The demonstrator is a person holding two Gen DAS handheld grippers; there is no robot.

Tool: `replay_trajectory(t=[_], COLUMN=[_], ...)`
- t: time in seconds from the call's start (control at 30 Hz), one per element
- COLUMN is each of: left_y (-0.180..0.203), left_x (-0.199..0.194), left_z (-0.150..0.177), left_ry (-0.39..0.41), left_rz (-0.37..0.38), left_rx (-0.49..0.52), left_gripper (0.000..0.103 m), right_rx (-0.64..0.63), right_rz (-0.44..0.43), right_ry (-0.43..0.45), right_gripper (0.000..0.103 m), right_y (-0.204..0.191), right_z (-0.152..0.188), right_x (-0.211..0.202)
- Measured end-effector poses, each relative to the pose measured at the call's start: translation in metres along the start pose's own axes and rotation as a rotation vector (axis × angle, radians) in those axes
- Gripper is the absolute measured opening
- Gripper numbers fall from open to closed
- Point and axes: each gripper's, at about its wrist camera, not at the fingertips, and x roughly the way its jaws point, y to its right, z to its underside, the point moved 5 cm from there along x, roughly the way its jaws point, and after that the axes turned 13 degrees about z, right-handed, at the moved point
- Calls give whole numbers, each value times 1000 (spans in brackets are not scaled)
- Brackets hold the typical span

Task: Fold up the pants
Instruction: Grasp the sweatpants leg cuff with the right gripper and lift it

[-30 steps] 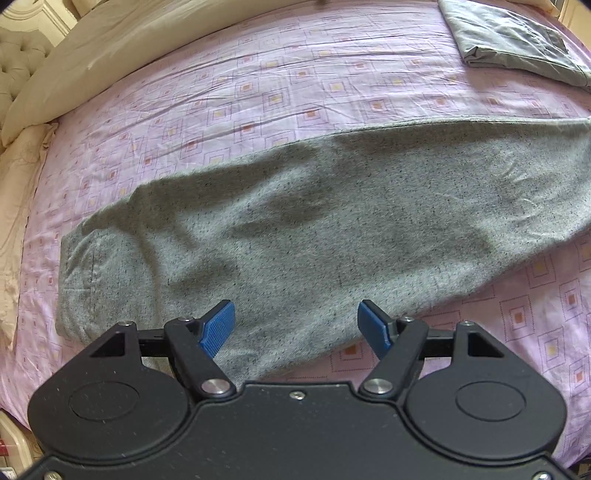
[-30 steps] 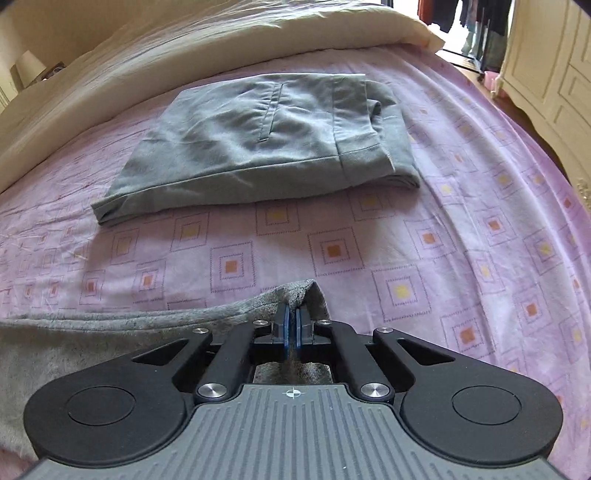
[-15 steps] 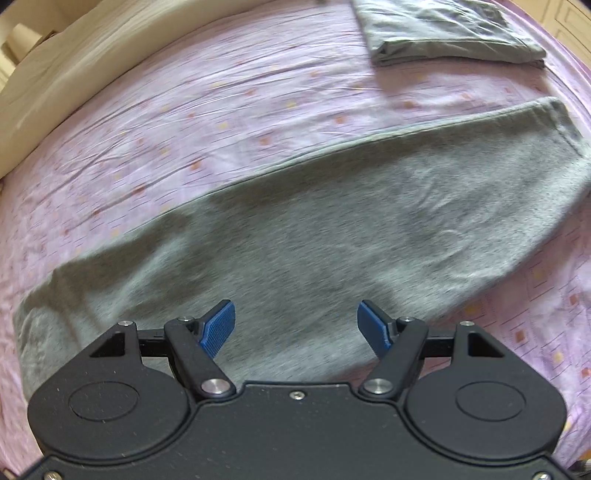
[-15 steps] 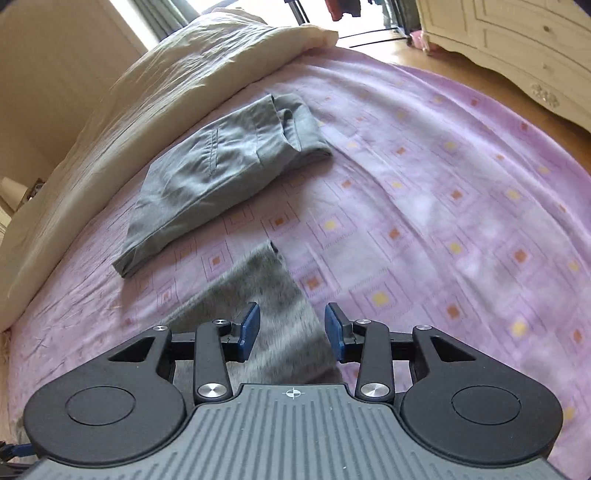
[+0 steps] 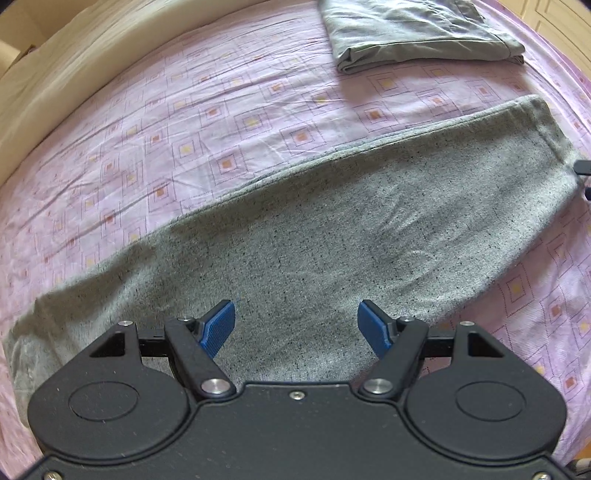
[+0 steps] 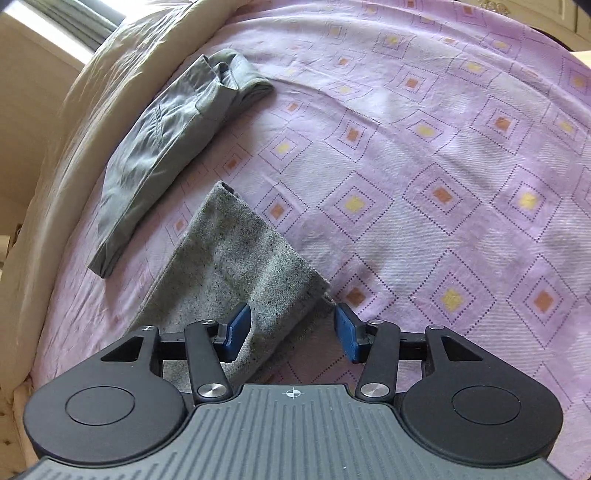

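Speckled grey sweatpants [image 5: 332,236] lie flat in one long band across the purple bed sheet [image 5: 184,122], leg on leg. My left gripper [image 5: 297,325] hovers over their middle, open, nothing between its blue pads. In the right wrist view the hem end of the sweatpants [image 6: 240,266] lies on the sheet just below and ahead of my right gripper [image 6: 291,328]. Its jaws are opening, and the cloth lies free under them, not pinched. A black bit of the right gripper [image 5: 584,171] shows at the hem in the left wrist view.
A folded pair of plain grey trousers [image 5: 417,33] [image 6: 173,147] lies farther up the bed. A cream duvet [image 6: 85,122] is bunched along the far side. White furniture [image 6: 532,7] stands beyond the bed's edge.
The right gripper has let go of the hem and opened, rolling so that its view has tilted. The left gripper has slid along the pants toward the hem end, still open.
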Motion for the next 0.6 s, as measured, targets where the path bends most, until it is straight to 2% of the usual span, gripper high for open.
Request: replay_trajectory(t=[0.1, 0.2, 0.3, 0.33, 0.37, 0.4, 0.5, 0.6], left_y=[-6, -10, -12, -12, -13, -13, -17, -23], left_x=[4, 10, 16, 19, 22, 26, 42, 58], left_z=[-4, -14, -30, -36, -42, -48, -66, -81], left_ry=[-8, -4, 11, 13, 15, 16, 12, 1], left_rz=[33, 56, 88, 94, 95, 91, 74, 76], left_rx=[-61, -119, -175, -187, -195, -201, -225, -268], left_gripper=[74, 74, 74, 74, 74, 74, 74, 74], right_rx=[47, 103, 162, 167, 153, 133, 50, 27], right_rz=[-31, -108, -174, -192, -211, -209, -197, -216], right_ry=[-46, -63, -86, -90, -92, -96, -51, -23], right_gripper=[49, 53, 52, 45, 18, 13, 13, 13], right_y=[8, 7, 5, 3, 1, -2, -15, -23], right_z=[-3, -14, -22, -24, -25, -25, -23, -25], right_x=[14, 26, 33, 35, 36, 37, 27, 12])
